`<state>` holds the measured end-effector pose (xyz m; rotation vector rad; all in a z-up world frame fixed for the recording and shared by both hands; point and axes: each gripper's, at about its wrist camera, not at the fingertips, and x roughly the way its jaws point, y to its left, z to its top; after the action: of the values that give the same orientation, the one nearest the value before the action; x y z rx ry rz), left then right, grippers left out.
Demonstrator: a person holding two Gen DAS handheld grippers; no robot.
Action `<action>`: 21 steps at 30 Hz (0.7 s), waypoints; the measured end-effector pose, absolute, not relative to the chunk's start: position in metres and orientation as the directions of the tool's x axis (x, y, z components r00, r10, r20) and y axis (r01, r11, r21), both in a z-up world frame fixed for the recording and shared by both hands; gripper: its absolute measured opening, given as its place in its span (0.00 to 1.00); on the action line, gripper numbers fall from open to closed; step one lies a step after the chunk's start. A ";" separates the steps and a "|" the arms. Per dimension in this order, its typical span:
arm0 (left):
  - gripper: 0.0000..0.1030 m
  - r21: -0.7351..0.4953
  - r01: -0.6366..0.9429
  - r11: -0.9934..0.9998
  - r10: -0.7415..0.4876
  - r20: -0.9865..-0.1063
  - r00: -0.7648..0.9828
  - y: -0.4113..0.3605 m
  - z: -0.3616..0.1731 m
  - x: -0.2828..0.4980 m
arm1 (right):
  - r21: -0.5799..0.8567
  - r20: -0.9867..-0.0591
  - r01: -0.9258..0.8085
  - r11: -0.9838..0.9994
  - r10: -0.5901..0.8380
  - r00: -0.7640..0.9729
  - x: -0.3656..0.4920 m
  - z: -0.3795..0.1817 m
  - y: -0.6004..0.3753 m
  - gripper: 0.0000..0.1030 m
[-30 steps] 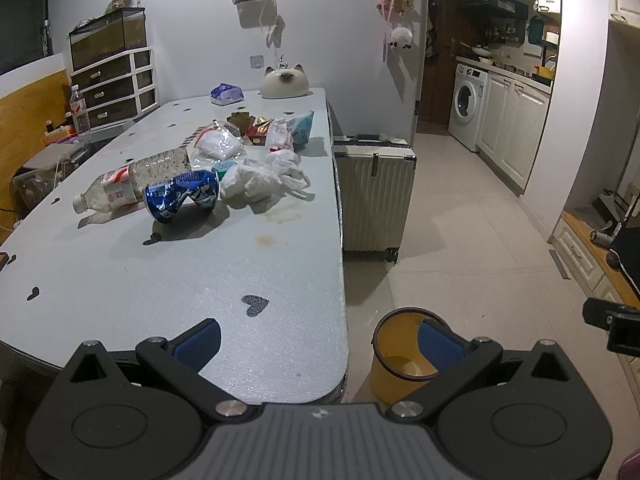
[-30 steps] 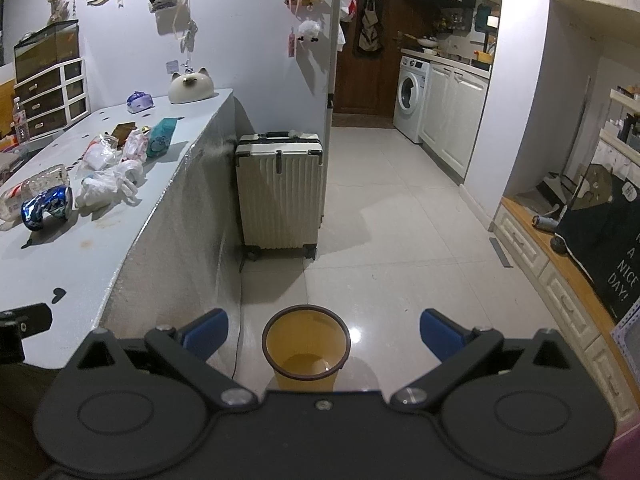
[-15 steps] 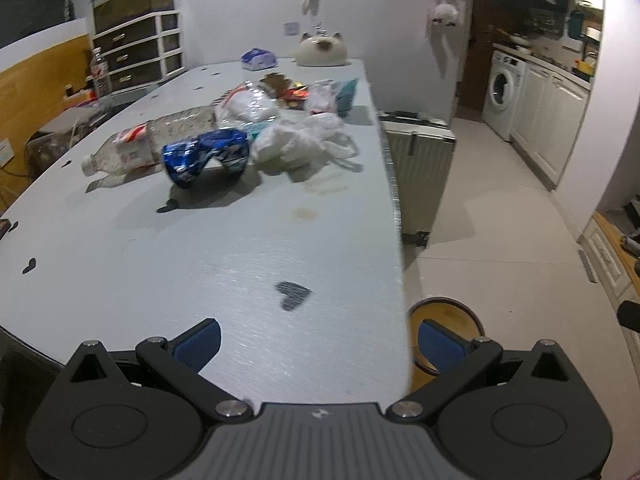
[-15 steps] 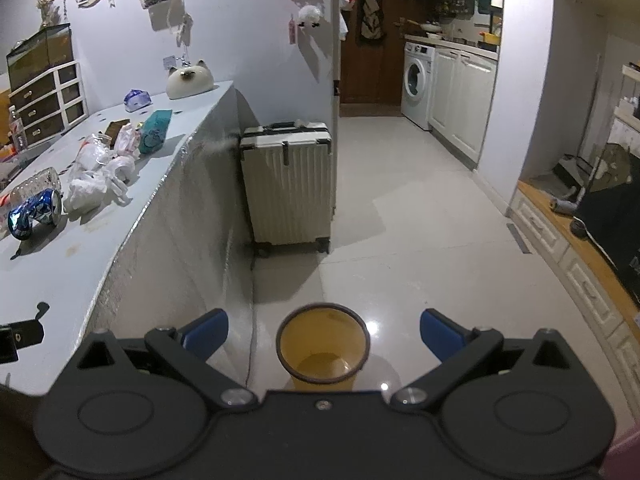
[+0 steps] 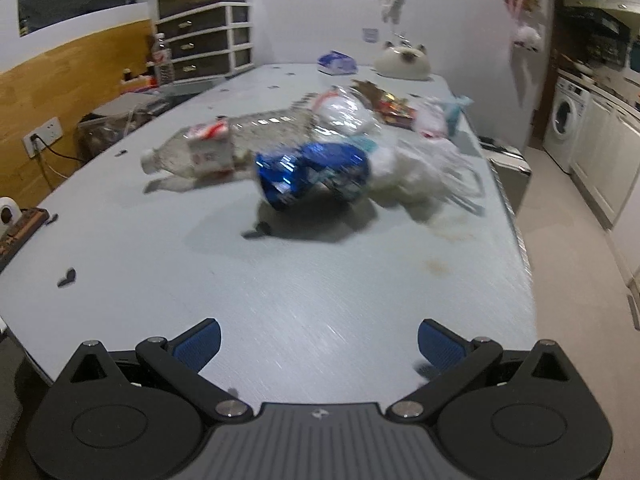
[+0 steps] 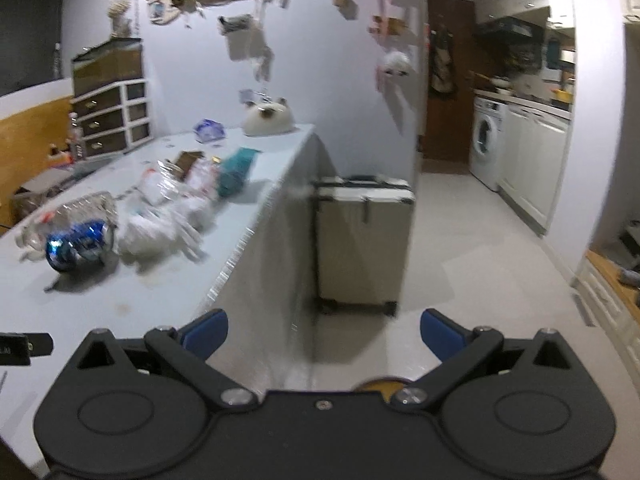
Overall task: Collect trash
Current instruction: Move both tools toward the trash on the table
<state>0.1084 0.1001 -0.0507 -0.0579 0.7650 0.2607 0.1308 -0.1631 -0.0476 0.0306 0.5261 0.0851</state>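
- The left gripper (image 5: 319, 345) hangs over the near end of the pale grey table (image 5: 280, 280), jaws spread wide, nothing between the blue pads.
- The right gripper (image 6: 323, 334) is also spread and empty; it sits off the table's right edge, over the floor, with the table's side panel just ahead of its left finger.
- The trash lies in a loose cluster past the middle of the table, toward its right side, well apart from both grippers.
- Nearest in that cluster is a crushed blue can (image 5: 312, 174), lying on its side.
- Behind it and to the left, a clear plastic bottle (image 5: 224, 146) lies flat with its cap pointing left (its label is red and white), touching or almost touching the can.
- To the right of the can sits a crumpled white plastic bag (image 5: 420, 172), pressed against it.
- Farther back are a clear bag with white contents (image 5: 344, 110), a reddish snack wrapper (image 5: 394, 108) and a teal packet (image 5: 456, 114), bunched close together (the blur hides finer detail).
- At the far end of the table rest a cat-shaped ornament (image 5: 404, 64) and a blue tissue pack (image 5: 336, 62).
- A white suitcase (image 6: 362, 246) stands upright on the floor beside the table's right side.
- A sliver of the yellow bin (image 6: 378, 384) shows just behind the right gripper's body, on the floor.
- A washing machine (image 6: 486, 142) stands in the far kitchen.
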 end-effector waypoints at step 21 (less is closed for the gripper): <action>1.00 0.025 -0.115 0.993 0.102 -0.670 0.735 0.155 -0.088 0.159 | 0.135 -0.421 -0.401 0.906 0.419 0.805 0.287 -0.037 -0.022 0.88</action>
<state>0.1589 0.1552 -0.0884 -0.0184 0.7352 0.1191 0.2872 -0.0215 -0.0371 0.0400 0.4594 0.4387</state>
